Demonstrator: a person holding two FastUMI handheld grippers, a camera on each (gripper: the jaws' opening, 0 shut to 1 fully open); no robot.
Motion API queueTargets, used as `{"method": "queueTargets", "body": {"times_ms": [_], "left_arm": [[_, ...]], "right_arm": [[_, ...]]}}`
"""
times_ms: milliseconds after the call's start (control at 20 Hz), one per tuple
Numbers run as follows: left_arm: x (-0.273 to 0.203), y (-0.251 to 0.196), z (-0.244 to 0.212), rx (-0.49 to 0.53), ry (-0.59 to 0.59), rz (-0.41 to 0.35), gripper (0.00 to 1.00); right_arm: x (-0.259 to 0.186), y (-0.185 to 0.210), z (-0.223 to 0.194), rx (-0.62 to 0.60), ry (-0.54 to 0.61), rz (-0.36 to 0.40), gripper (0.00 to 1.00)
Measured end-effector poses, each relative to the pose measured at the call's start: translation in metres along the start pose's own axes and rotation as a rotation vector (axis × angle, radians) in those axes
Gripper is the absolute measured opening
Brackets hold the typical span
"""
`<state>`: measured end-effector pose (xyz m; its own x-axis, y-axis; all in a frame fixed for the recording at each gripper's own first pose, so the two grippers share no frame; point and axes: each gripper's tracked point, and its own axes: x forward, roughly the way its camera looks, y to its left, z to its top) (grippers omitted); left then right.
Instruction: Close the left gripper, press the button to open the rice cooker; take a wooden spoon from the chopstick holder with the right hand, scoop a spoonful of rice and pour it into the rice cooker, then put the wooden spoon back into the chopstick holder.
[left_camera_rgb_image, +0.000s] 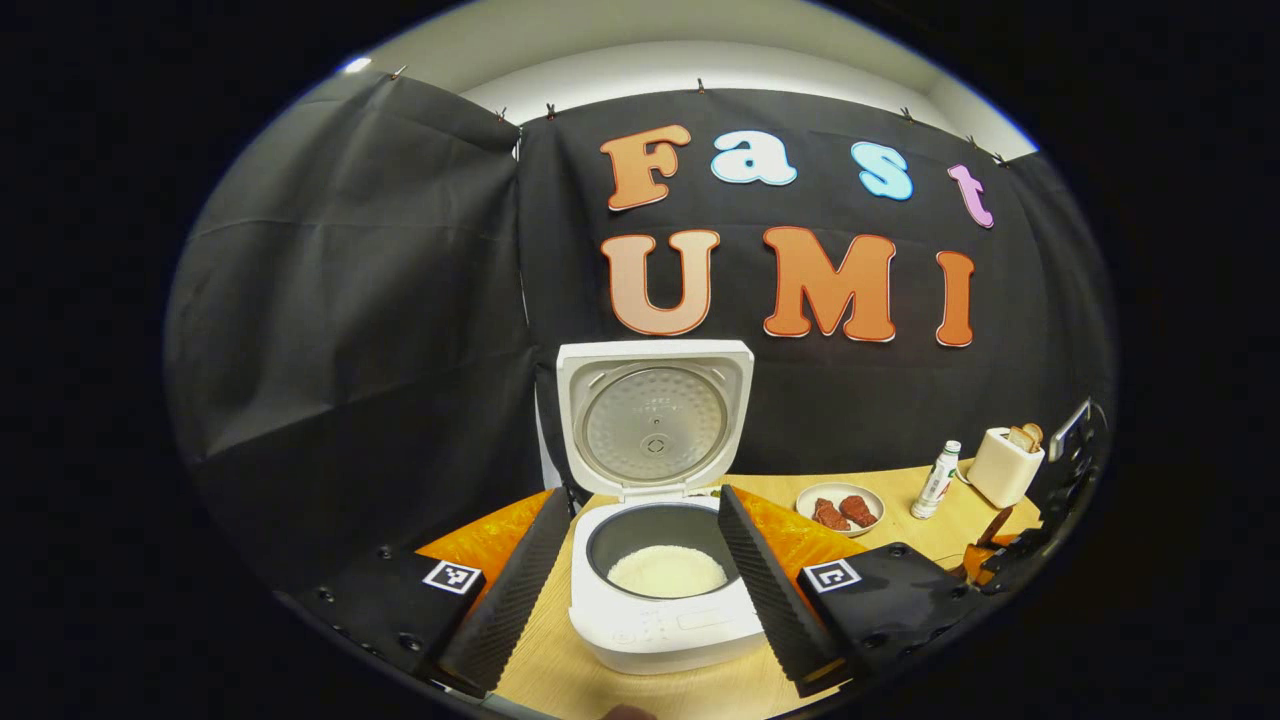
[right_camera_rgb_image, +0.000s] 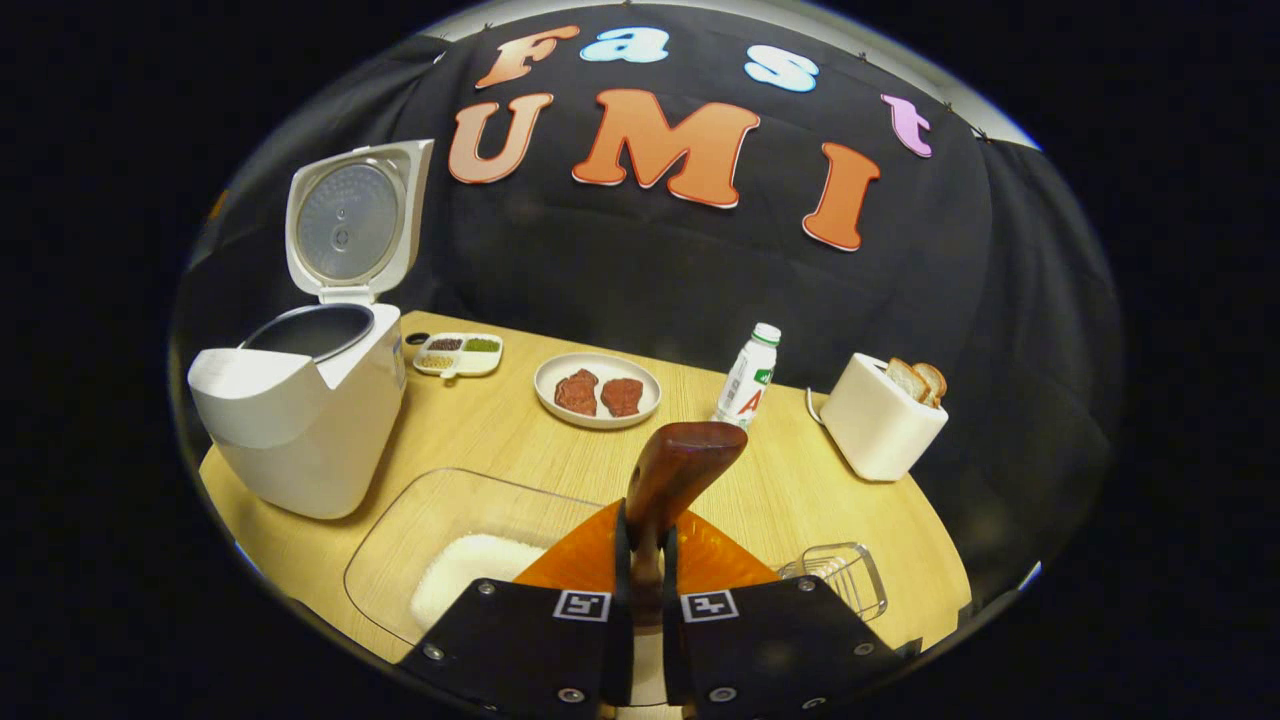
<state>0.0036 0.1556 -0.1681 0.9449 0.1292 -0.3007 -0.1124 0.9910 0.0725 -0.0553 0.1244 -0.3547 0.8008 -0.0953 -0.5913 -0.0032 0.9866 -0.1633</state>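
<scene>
White rice cooker with grey pot, brown wooden spoon, white plate of red meat, light wood-grain table.

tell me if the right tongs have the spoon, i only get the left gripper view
Observer: Yes. In the right gripper view the right tongs are shut on the wooden spoon, which sticks up and forward between them.
Operator: where's the loose rice
Observer: In a clear container on the table, just below and to the left of those tongs, beside the rice cooker.
Operator: and the chopstick holder
Observer: A wire chopstick holder stands on the table at the tongs' right, near the front edge.
</scene>
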Motion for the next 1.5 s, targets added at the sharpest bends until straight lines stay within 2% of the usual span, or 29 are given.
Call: {"method": "queueTargets", "body": {"times_ms": [150,400,650,900,1050,1250,1500], "left_arm": [[0.002,0.000,-0.003,-0.003,0.011,0.001,1.00],[0.006,0.000,-0.009,-0.005,0.034,-0.001,1.00],[0.007,0.005,-0.018,0.004,0.054,0.000,1.00],[0.009,0.015,-0.027,-0.003,0.081,0.012,1.00],[0.010,0.019,-0.028,-0.009,0.086,0.015,1.00],[0.009,0.024,-0.032,0.002,0.091,0.013,1.00],[0.010,0.032,-0.036,0.010,0.105,0.014,1.00]], "right_arm": [[-0.003,0.001,-0.002,0.005,-0.023,-0.027,0.11],[-0.010,0.030,-0.013,-0.054,-0.034,0.004,0.11],[-0.015,0.038,-0.017,0.038,-0.004,0.017,0.12],[-0.023,0.063,-0.014,0.247,0.036,0.124,0.11],[-0.026,0.072,-0.013,0.317,0.064,0.151,0.11],[-0.025,0.080,-0.016,0.502,0.146,0.191,0.11],[-0.025,0.074,-0.022,0.651,0.197,0.203,0.11]]}}
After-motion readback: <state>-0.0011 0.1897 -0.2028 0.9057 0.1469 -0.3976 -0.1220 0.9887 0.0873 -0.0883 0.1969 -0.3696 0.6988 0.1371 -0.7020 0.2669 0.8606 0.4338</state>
